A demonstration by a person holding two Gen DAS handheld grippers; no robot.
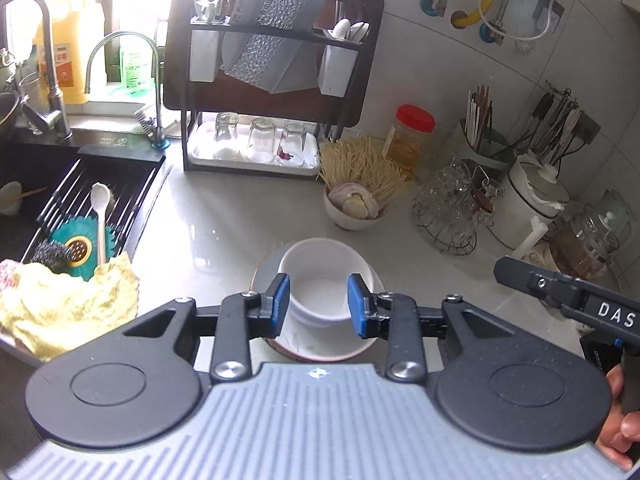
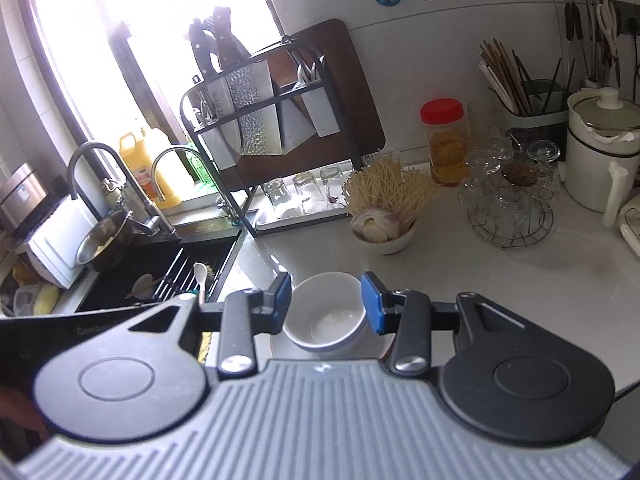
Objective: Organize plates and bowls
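White bowl (image 1: 320, 280) nested on plate (image 1: 320, 350) at lower centre (stacking apparently done); both grippers, left gripper (image 1: 319, 306) and right gripper (image 2: 327, 303), hover part-open, empty, next needing another dish.

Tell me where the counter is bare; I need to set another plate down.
Bare counter lies between the sink, the rack and the stacked bowls. More runs right of the bowls, before the glass stand. The back right corner is crowded with jars and the pot.
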